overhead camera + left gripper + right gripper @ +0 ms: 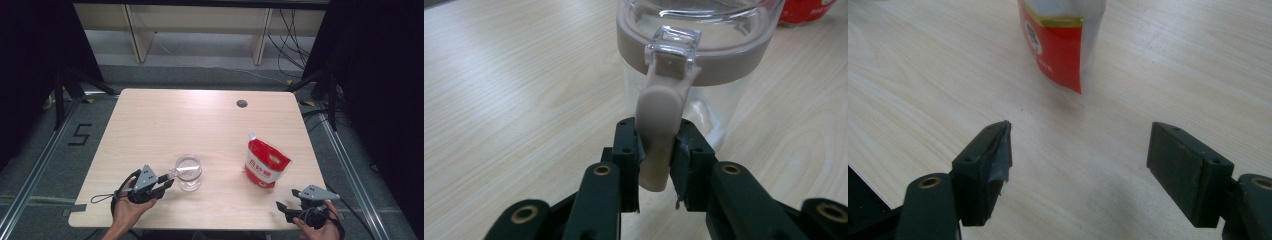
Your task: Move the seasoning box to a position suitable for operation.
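Gripping the beige clasp [656, 145] of the clear jar [189, 173], the left gripper [167, 181] sits at the lower left of the high view, its jaws clamped on that tab from both sides. The jar stands upright just below the middle of the table [200, 120], its beige-rimmed lid [694, 55] on; nothing shows inside it. To the right stands a red and white pouch [265, 164] with white characters too small to read. At the lower right corner the right gripper [290, 208] holds its jaws wide apart over bare wood, near the pouch but not touching it.
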The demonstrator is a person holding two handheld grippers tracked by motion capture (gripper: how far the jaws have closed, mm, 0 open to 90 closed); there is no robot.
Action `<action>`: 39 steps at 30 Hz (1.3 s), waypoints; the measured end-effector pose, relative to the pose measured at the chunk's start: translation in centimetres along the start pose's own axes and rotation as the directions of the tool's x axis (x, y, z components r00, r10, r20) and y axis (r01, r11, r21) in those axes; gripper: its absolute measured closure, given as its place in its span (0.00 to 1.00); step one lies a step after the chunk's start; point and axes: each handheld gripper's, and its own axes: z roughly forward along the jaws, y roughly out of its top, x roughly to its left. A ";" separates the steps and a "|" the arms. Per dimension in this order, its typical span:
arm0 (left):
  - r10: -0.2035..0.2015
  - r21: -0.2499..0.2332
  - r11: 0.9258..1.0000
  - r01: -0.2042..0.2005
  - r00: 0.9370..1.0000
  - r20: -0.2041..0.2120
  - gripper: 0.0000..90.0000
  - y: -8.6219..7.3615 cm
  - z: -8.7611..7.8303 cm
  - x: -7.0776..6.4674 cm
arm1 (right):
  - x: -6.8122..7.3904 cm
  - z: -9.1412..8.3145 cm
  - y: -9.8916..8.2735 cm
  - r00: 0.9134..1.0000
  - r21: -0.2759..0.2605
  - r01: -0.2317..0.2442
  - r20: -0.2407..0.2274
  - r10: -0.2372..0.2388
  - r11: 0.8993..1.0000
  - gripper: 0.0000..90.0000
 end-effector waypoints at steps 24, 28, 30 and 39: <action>0.141 -0.003 0.990 -0.144 0.971 0.193 0.82 1.0 1.2 -4.2 | 0.1 0.0 0.0 1.000 -0.001 0.012 0.003 -0.012 1.000 0.30; 0.142 -0.003 0.989 -0.145 0.968 0.207 0.82 1.0 1.2 -4.2 | 0.0 0.1 0.0 1.000 0.000 0.009 0.001 -0.009 1.000 0.30; 0.143 -0.002 0.989 -0.145 0.966 0.214 0.82 1.0 1.2 -4.0 | 0.0 0.0 0.0 1.000 -0.004 0.004 0.001 -0.004 1.000 0.30; 0.163 -0.009 0.986 -0.166 0.951 0.263 0.82 1.1 1.7 -4.4 | 0.0 0.0 -0.1 1.000 -0.002 -0.004 0.001 0.004 1.000 0.30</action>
